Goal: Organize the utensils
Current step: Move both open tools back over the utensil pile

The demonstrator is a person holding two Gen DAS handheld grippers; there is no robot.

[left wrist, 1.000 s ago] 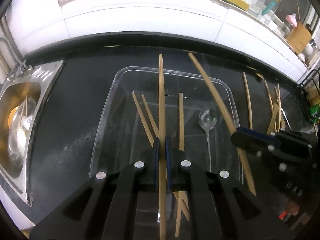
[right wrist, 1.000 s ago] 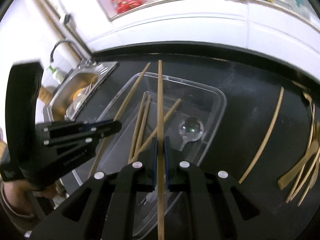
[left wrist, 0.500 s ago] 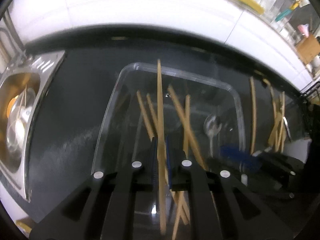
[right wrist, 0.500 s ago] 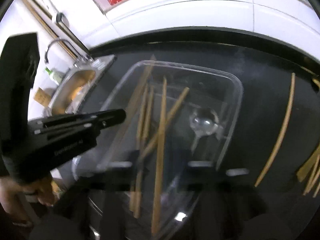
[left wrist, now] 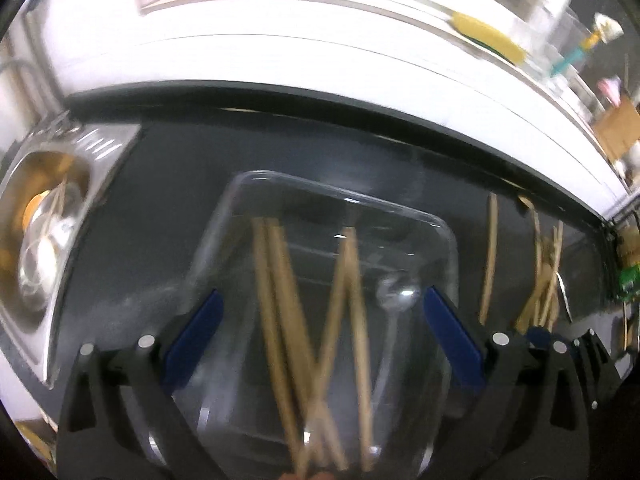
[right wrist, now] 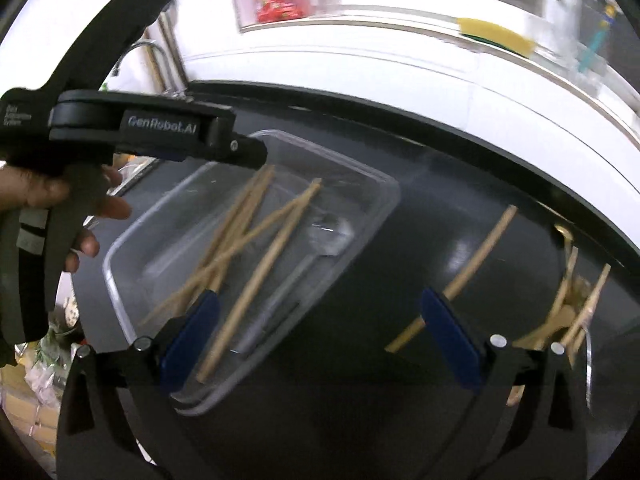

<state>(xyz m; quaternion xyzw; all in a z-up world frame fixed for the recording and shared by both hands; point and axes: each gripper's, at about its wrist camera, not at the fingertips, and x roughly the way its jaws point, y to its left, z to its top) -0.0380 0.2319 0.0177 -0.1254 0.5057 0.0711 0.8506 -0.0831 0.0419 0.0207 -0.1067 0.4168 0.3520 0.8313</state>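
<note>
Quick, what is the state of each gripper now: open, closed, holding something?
Left gripper: open, holding nothing, above the clear tray.
Right gripper: open, holding nothing, over the black counter.

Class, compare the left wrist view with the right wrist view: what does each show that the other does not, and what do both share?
Only the left wrist view shows the sink basin with dishes inside. Only the right wrist view shows the left gripper from outside and the hand holding it. Both show the clear tray holding chopsticks and a spoon, loose chopsticks on the dark counter, and open blue-padded fingers.
</note>
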